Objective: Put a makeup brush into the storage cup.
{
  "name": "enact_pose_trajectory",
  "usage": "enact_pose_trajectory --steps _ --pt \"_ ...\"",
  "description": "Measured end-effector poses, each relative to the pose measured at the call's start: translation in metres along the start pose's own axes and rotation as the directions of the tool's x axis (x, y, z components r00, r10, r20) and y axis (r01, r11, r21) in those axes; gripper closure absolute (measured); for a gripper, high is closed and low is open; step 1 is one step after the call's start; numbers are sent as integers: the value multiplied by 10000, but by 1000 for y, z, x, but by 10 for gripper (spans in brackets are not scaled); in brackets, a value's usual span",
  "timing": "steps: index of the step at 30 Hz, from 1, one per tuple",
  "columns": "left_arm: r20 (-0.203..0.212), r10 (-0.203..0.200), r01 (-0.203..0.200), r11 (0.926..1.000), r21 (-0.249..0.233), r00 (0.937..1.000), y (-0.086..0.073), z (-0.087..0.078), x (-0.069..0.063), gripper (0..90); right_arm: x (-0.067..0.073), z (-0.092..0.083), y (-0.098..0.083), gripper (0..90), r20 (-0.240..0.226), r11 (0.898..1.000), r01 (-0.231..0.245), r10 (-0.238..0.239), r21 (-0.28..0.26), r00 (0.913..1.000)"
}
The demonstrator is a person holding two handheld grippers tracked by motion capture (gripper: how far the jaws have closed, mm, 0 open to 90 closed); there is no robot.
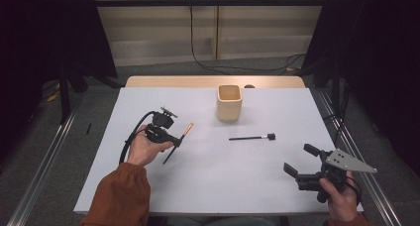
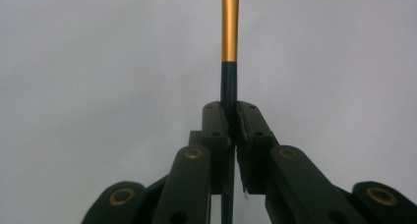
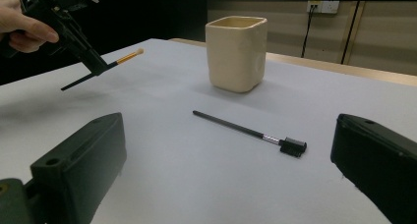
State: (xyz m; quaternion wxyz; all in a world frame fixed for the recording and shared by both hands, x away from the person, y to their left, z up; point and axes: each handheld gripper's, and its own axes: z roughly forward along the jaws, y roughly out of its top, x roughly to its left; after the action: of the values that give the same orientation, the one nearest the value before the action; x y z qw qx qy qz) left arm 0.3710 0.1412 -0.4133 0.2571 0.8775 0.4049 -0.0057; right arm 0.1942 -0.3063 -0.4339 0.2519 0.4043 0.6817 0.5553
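Left hand-held gripper [image 1: 176,139] is clamped on the gold-ferruled makeup brush [image 1: 179,141], held above the tabletop [image 1: 198,186] well left of the beige cup [image 1: 230,102]; right hand-held gripper [image 1: 302,162] is wide open, holding nothing. Grip looks thin and off-centre, probably on the handle, so the brush could pivot or slip. The black brush [image 1: 251,137] lies between cup and right hand, clear of the path.
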Motion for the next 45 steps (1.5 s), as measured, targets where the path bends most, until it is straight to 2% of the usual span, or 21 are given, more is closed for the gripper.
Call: enact_pose_trajectory --steps 6,10,16,20,24,28,31,33,35,41,42,45 --pt "-42 80 -81 9996 -257 10000 -3 -4 2 837 0 0 0 0 -12 10000 4 -4 4 10000" --pt "-9 67 -67 9979 -641 10000 -5 -8 1 836 0 0 0 0 1 10000 -4 4 -4 10000" --pt "154 36 -16 9919 -1271 9999 -13 -13 5 836 0 0 0 0 -11 10000 -10 10 -21 10000" --pt "245 130 -94 9898 -1423 9996 -17 -13 3 836 0 0 0 0 -14 10000 -15 15 1 10000" --pt "316 222 -162 9840 -1776 9993 -19 -16 0 836 1 0 0 0 -32 10000 7 -7 -10 10000" --pt "345 388 -317 9820 -1861 9987 -21 -15 -5 836 0 0 0 0 -12 10000 15 -15 2 10000" --pt "420 434 -338 9778 -2068 9982 -22 -15 -6 836 1 0 0 0 -24 10000 8 -8 -8 10000" --pt "403 534 -426 9717 -2322 9978 -23 -17 -6 836 1 0 0 0 -29 10000 22 -22 -24 10000" --pt "353 439 -337 9676 -2501 9984 -25 -18 -6 836 1 0 0 0 -48 10000 15 -15 -25 10000" --pt "400 638 -484 9503 -3077 9972 -32 -20 -7 836 1 0 0 0 -96 10000 20 -21 -38 10000" --pt "428 630 -459 9452 -3233 9971 -33 -20 -7 836 1 0 0 0 -106 10000 20 -21 -50 9999" --pt "515 604 -387 9366 -3484 9968 -36 -20 -6 836 1 0 0 0 -115 10000 27 -28 -53 9999"
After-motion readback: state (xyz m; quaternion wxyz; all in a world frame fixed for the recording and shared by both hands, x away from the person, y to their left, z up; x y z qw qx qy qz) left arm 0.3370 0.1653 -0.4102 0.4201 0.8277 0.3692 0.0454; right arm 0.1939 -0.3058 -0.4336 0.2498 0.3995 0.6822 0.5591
